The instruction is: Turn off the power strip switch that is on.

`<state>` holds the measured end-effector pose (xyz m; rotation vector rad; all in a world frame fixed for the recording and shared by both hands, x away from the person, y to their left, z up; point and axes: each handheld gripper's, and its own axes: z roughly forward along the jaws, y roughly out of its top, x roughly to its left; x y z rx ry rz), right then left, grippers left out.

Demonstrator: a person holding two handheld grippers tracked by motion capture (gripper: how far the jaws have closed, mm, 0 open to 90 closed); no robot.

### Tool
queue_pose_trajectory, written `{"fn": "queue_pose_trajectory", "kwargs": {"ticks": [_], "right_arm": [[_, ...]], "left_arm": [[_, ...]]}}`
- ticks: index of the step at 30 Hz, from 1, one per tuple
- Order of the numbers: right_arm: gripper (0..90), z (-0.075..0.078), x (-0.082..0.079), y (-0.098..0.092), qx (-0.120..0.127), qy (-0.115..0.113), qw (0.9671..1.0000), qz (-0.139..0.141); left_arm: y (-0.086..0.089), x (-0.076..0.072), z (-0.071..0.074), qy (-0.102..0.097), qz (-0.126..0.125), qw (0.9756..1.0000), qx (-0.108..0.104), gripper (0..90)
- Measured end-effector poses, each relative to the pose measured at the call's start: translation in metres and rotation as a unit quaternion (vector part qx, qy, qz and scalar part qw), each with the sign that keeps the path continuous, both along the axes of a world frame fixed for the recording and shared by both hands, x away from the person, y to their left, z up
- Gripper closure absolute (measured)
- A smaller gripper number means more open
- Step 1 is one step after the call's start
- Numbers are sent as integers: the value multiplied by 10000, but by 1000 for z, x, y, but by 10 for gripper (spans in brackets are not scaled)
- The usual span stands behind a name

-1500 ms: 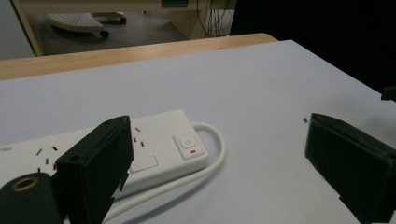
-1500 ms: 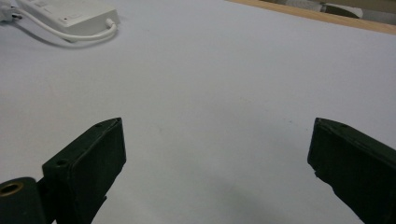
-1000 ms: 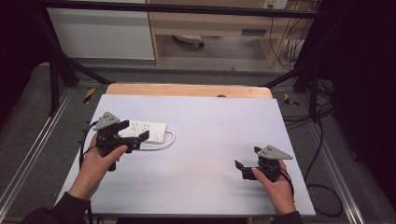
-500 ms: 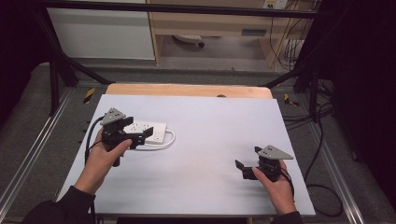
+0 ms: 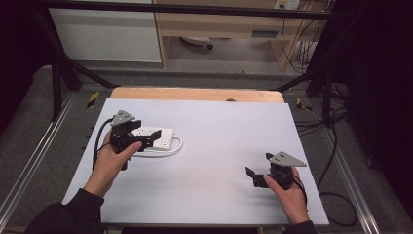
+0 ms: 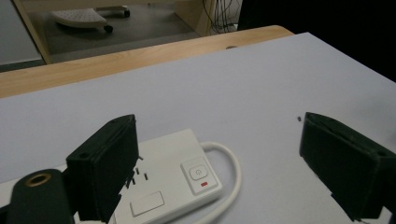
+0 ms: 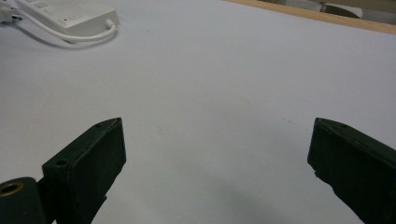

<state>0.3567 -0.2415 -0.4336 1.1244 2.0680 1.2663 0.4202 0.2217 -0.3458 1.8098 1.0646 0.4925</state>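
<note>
The left gripper (image 6: 224, 172) hovers at the power strip (image 6: 173, 182) on the counter's (image 5: 219, 126) left, fingers apart, nothing grasped yet; the right gripper (image 5: 257, 171) waits near-right, likewise spread.

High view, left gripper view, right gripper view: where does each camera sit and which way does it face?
High view: above the near side, looking forward and down on the table; both forearms, left gripper, right gripper.
Left gripper view: rides the left gripper, looking low across the table at the power strip; its open jaws.
Right gripper view: rides the right gripper, looking across bare table; its open jaws.
Shared: the power strip lies in all three.
</note>
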Motion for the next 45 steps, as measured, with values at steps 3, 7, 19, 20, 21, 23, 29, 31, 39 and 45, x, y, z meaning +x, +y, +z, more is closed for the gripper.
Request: {"fn": "queue_pose_trajectory", "kwargs": {"ticks": [3,7,19,20,21,23,29,31,39,45], "right_arm": [[48,0,0,0,-8,5,10000,-7],[48,0,0,-1,2,10,10000,-15],[47,0,1,-2,71,34,9999,-65],[46,-1,1,-3,74,31,9999,-62],[46,0,1,-3,80,30,9999,-63],[47,0,1,-2,74,26,10000,-56],[47,0,0,-2,65,30,9999,-94],[47,0,0,-3,49,11,9999,-105],[48,0,0,-3,45,17,9999,-129],[48,0,0,-3,44,3,9999,-118]], "left_arm": [[-1,2,-2,65,5,10000,67,146],[-2,6,-5,106,61,9999,83,179],[-12,19,-13,207,76,9994,250,238],[-12,20,-13,211,82,9994,267,245],[-12,20,-13,218,87,9993,278,255],[-13,20,-13,216,85,9993,287,268],[-17,21,-17,244,7,9989,407,349],[-18,22,-18,252,-25,9988,411,383],[-21,25,-26,311,-122,9982,492,524],[-20,26,-27,347,-176,9979,509,623]]}}
